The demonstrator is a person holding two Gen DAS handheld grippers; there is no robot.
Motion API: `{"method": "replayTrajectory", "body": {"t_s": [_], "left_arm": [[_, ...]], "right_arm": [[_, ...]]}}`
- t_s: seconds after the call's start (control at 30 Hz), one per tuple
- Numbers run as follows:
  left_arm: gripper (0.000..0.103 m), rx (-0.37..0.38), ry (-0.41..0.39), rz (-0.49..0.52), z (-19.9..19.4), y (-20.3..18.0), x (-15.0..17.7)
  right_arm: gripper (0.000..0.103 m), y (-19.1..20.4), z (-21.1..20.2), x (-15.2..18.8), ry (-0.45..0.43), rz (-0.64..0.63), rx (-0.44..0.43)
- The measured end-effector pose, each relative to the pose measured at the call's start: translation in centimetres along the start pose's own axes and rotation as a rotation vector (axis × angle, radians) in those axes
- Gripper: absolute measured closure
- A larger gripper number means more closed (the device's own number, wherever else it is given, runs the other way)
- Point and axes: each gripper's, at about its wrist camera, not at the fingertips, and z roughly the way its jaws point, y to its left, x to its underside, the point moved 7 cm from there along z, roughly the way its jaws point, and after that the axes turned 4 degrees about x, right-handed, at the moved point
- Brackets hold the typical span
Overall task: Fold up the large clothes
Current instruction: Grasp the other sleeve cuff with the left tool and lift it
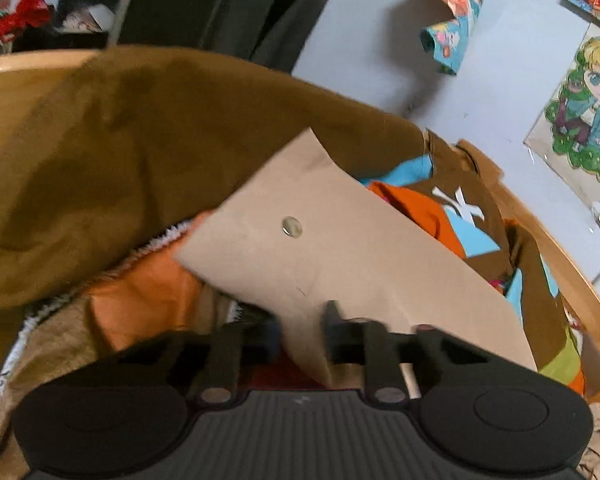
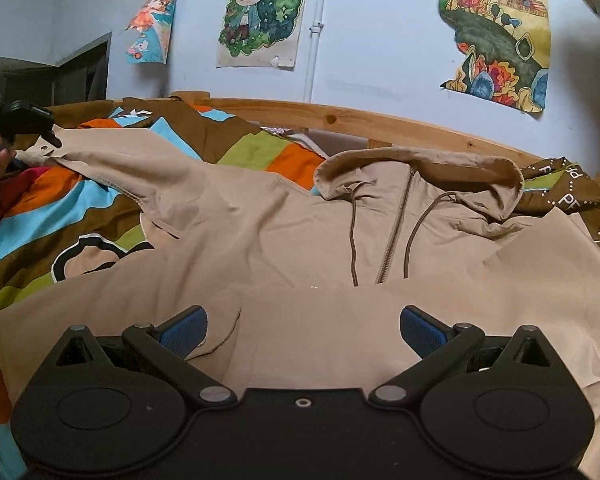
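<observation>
Left gripper (image 1: 300, 320) clamped on beige hooded zip jacket (image 2: 300, 216) cuff (image 1: 300, 232), lifting sleeve for folding inward; right gripper (image 2: 303, 330) spread wide, empty above hem.

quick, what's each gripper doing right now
Left gripper: shut on the cuff of the beige jacket's sleeve, lifted.
Right gripper: open, holding nothing, just above the jacket's front.

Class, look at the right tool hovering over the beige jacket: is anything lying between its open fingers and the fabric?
Nothing visible does. The right tool hangs open directly over the beige jacket, with bare fabric between its blue pads. The left tool is shut on the sleeve cuff.
</observation>
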Motion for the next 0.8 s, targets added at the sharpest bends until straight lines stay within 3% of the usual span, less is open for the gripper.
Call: {"method": "replayTrajectory", "body": {"t_s": [0.07,0.23,0.33,0.47,0.57,0.67,0.8], "left_arm": [[0.092,0.019,-0.045,0.028,-0.9,-0.5,0.0],[0.099,0.118,-0.206,0.216,-5.1,-4.2,1.1],[0.1,0.227,-0.317,0.315,-7.9,-7.9,1.1],[0.1,0.48,-0.384,0.45,-12.0,-14.6,1.6],[0.1,0.737,-0.373,0.595,-16.0,-20.2,3.5],[0.1,0.933,-0.322,0.732,-19.1,-24.8,7.4],[0.1,1.115,-0.184,0.803,-20.6,-28.8,14.4]], "right_arm": [[0.001,0.0,-0.1,0.2,-0.003,-0.002,-0.001],[0.001,-0.2,-0.6,0.3,-0.021,-0.005,-0.001],[0.001,-0.4,-0.8,0.5,-0.024,-0.005,0.005],[0.001,-1.1,-1.2,0.7,-0.028,0.009,0.017],[0.001,-1.8,-1.6,0.7,-0.038,0.022,0.031],[0.001,-2.9,-2.0,0.6,-0.06,0.041,0.064],[0.001,-5.5,-2.6,0.3,-0.086,0.087,0.138]]}}
